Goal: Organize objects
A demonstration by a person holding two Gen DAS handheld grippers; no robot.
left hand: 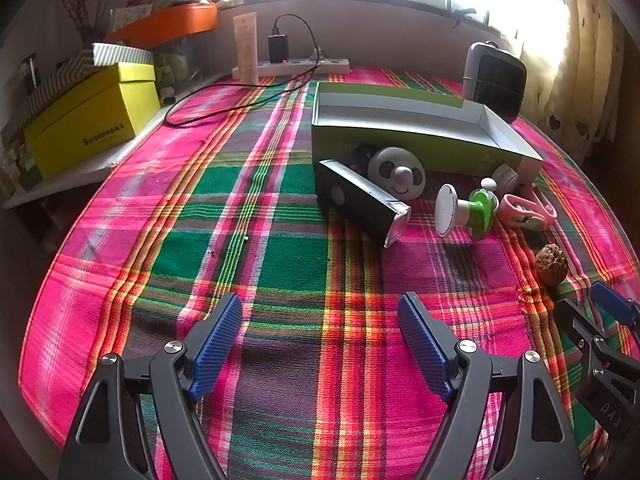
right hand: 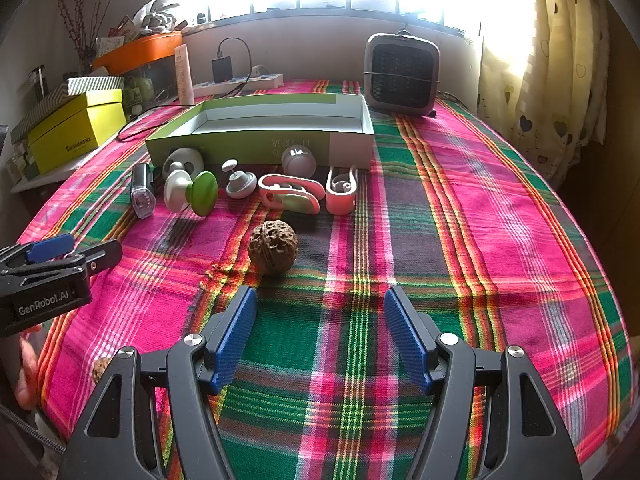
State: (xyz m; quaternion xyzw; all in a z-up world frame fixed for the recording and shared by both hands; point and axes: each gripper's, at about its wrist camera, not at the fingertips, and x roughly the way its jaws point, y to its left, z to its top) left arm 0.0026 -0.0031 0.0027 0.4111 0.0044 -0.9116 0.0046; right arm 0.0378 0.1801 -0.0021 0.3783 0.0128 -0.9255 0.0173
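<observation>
Well, walnut (right hand: pixel 272 247) (uncracked) lies just beyond the gaping right gripper (right hand: pixel 320 300).

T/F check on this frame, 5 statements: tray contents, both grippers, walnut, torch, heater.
1. The tray already holds several items. False: what shows of its inside is bare; the items lie on the cloth in front of it.
2. The left gripper and right gripper are open and hold nothing. True.
3. The walnut sits inside the tray. False: it lies on the cloth, just ahead of the right gripper.
4. The black torch lies on its side near the panda toy. True.
5. The heater lies tipped over. False: it stands upright behind the tray.
</observation>
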